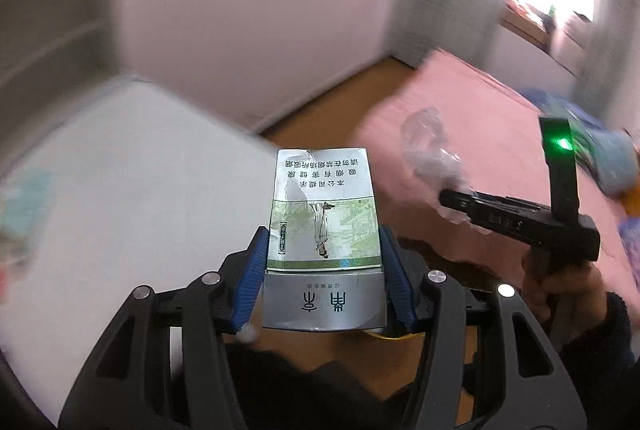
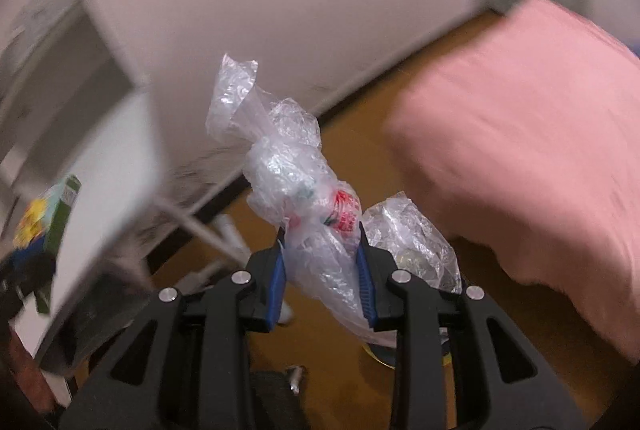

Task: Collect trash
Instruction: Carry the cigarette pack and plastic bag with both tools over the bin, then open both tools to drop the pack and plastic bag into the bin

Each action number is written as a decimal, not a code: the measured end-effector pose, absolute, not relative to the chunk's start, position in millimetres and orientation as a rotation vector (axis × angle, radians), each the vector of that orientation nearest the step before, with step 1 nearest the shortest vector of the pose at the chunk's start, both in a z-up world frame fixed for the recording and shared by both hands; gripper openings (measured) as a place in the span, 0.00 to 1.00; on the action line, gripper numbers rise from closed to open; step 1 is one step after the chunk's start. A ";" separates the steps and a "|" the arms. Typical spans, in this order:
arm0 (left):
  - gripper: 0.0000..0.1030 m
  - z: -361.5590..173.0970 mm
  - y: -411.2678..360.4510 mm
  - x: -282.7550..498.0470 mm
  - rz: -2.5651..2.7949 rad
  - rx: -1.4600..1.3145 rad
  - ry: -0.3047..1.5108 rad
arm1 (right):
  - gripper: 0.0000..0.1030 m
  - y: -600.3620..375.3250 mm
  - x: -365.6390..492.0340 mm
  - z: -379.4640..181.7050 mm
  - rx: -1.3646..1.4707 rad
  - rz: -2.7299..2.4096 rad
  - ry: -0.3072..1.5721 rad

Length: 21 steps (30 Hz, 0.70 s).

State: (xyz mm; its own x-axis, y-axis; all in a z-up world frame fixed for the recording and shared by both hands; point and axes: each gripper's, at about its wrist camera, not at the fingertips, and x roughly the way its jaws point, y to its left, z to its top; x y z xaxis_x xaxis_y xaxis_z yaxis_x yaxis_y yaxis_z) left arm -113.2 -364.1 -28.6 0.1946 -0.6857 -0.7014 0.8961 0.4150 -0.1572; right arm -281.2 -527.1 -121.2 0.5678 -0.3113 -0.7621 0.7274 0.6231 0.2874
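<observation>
My left gripper is shut on a cigarette pack, silver and green with Chinese print, held in the air between the blue pads. My right gripper is shut on a crumpled clear plastic bag with red and green print; part of the bag bulges out to the right of the fingers. The right gripper also shows in the left wrist view, at the right, with the plastic bag at its tip and a green light on its body.
A white table lies at the left, with a green box on it in the right wrist view. A bed with a pink cover fills the right. Brown floor runs between them below a white wall. Both views are motion-blurred.
</observation>
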 end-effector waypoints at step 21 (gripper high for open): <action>0.52 -276.9 -505.6 -160.9 -1.268 0.478 1.221 | 0.30 -594.1 -341.3 -267.8 1.030 -0.803 1.059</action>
State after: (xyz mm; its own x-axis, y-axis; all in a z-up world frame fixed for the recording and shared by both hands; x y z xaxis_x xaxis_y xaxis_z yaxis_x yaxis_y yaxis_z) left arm -160.9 -505.6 -276.9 -0.1647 -0.4538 -0.8758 0.8923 0.3098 -0.3283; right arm -341.3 -594.1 -267.8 0.3060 -0.0460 -0.9509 0.9033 0.3297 0.2747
